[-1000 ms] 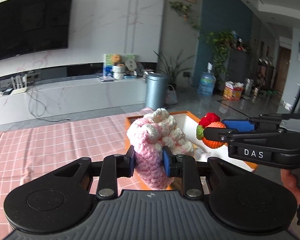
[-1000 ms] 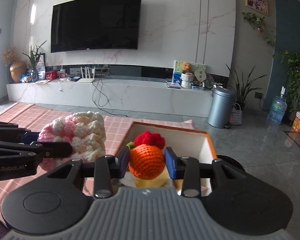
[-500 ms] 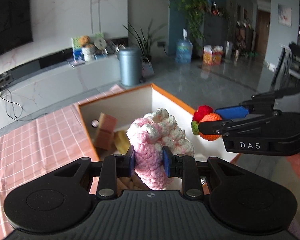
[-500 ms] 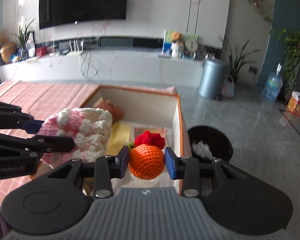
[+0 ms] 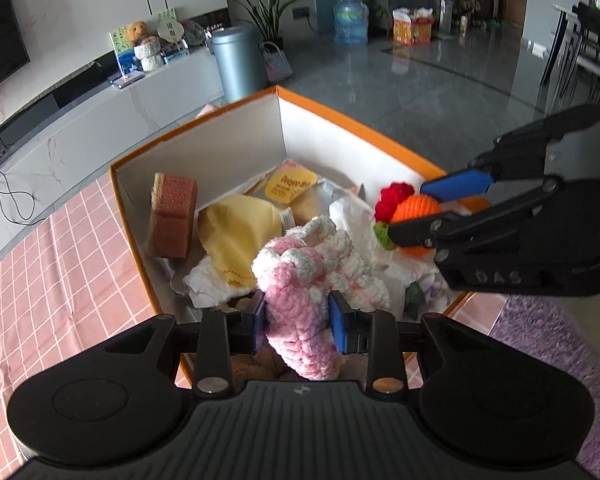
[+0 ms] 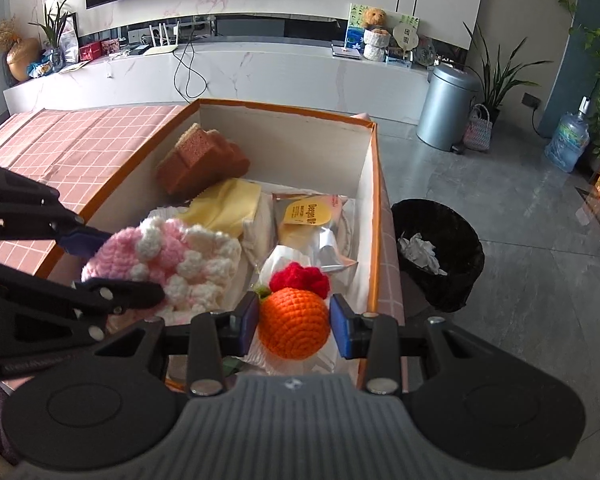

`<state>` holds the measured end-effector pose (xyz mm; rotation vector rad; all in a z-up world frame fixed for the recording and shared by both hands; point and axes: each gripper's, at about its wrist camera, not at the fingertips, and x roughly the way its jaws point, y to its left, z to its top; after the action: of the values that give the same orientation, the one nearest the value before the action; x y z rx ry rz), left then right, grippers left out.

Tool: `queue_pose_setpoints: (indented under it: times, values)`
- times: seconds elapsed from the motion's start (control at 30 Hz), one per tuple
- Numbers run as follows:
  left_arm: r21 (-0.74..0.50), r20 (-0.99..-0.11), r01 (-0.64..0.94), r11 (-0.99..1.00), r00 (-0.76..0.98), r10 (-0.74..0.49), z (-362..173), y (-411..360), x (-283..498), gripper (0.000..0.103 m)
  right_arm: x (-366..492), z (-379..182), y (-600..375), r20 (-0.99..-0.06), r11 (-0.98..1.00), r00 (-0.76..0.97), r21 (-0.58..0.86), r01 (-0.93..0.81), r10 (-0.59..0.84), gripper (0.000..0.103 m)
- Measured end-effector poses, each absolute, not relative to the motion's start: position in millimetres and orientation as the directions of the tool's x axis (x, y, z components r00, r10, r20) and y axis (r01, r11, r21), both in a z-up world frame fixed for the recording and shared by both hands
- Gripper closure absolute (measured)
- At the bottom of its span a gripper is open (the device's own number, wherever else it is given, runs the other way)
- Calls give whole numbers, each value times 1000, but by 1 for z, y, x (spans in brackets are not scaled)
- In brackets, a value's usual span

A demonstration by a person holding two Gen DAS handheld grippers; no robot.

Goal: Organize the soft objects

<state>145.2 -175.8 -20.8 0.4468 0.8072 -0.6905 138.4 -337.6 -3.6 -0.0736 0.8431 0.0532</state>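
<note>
Both grippers have swung down and forward from a second ago, when the far wall and television filled the views; now they tip steeply over the orange box (image 5: 380, 136), which sits at the corner of the desk (image 5: 60, 264) with its pink check cloth, and the box's whole inside is on show. Biggest risk first: the box is already crowded, with a brown sponge (image 5: 172, 216), a yellow cloth (image 5: 240, 228), a snack packet (image 6: 312, 216) and white paper layered up, so anything let go from this height could, I'd say, roll off the heap, and on the right side the floor and a black bin (image 6: 452, 248) wait just beyond the wall. Next, the two tools hang close together over the same spot, and a sideways drift could knock one against the other. Now the left gripper (image 5: 298, 318): its jaws are opening around the pink-and-white crochet piece (image 5: 300, 300), which is between the pads and looks touched by both, hanging above the near end of the box. Over to the right gripper (image 6: 294, 322): its jaws hold steady, partly apart, with the orange crochet fruit (image 6: 294, 322) and its red tuft between them; the left pad touches, the right pad seems just at the yarn, hovering over the box's right side.
</note>
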Motion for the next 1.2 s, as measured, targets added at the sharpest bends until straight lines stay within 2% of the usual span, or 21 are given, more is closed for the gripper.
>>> queue_pose_setpoints:
  times: [0.13, 0.23, 0.47, 0.57, 0.63, 0.73, 0.87, 1.0, 1.07, 1.2]
  values:
    - [125, -791, 706, 697, 495, -360, -26, -178, 146, 60, 143, -6, -334, -756, 994, 655, -68, -84, 3, 64]
    - [129, -790, 701, 702, 500, -354, -28, -176, 146, 53, 144, -6, -332, -758, 993, 653, -82, -90, -3, 65]
    - [105, -753, 686, 720, 527, -393, -14, -161, 145, 25, 140, 4, -324, -739, 990, 674, -94, -103, 0, 64]
    - [92, -739, 691, 717, 530, -415, -7, -153, 143, 22, 139, 7, -320, -736, 990, 677, -95, -106, 1, 63]
    - [89, -731, 690, 718, 535, -423, -4, -148, 142, 20, 137, 10, -318, -733, 990, 681, -96, -102, -1, 56]
    - [75, -711, 683, 727, 547, -441, 3, -140, 141, 17, 134, 17, -317, -723, 991, 691, -98, -94, -6, 54]
    - [22, -676, 677, 736, 552, -488, 15, -129, 141, 17, 127, 31, -318, -695, 994, 719, -86, -74, -7, 49]
    - [-29, -605, 666, 746, 582, -543, 29, -116, 135, 17, 114, 49, -320, -638, 998, 770, -54, -45, 0, 39]
    - [-58, -564, 656, 752, 600, -567, 36, -110, 131, 17, 105, 59, -319, -597, 999, 802, -33, -28, 3, 39]
    - [-117, -451, 619, 777, 664, -597, 54, -92, 122, 17, 84, 76, -312, -505, 1000, 863, 2, 13, -10, 31]
